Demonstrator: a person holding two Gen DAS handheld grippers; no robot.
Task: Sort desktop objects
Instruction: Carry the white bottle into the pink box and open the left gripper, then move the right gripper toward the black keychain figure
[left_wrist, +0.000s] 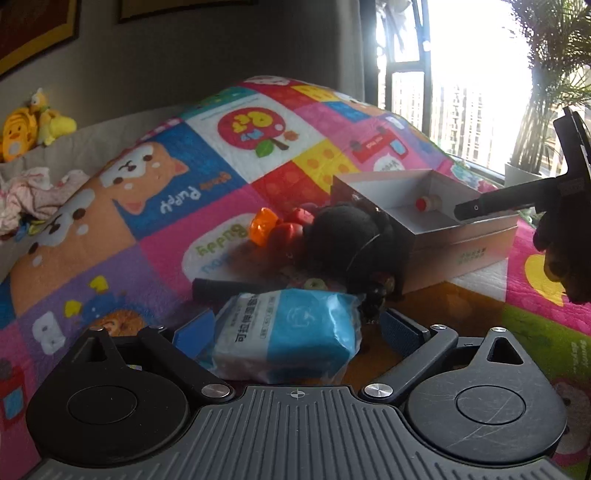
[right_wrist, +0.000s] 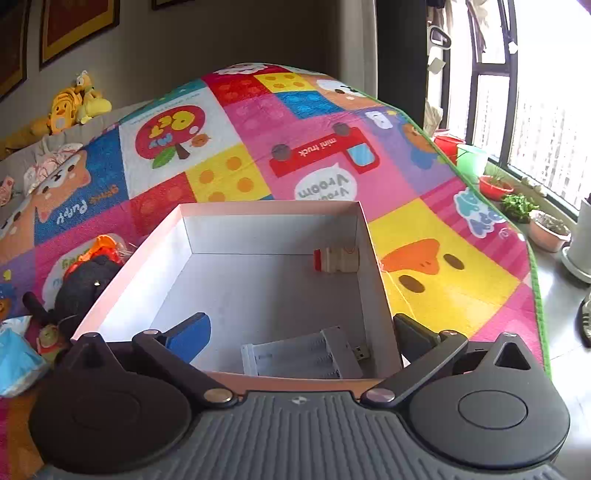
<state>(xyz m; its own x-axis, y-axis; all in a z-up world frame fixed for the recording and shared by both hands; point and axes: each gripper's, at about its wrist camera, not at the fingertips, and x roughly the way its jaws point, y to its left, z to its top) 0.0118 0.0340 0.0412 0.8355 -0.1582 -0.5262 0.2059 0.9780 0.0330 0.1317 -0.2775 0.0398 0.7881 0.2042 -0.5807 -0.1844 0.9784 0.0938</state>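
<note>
one soft, light, crinkly tissue pack (left_wrist: 284, 334) sits between the left gripper (left_wrist: 295, 332) jaws, spread apart; squeeze its middle gently.

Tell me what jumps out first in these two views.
The loud patchwork cartoon play mat fills both views. On it sits an open white cardboard box holding a small white bottle with a red cap by its far right wall and a white plastic battery holder at the near edge. Left of the box, a blue-and-white plastic-wrapped pack lies between the open left tool's fingers.
</note>
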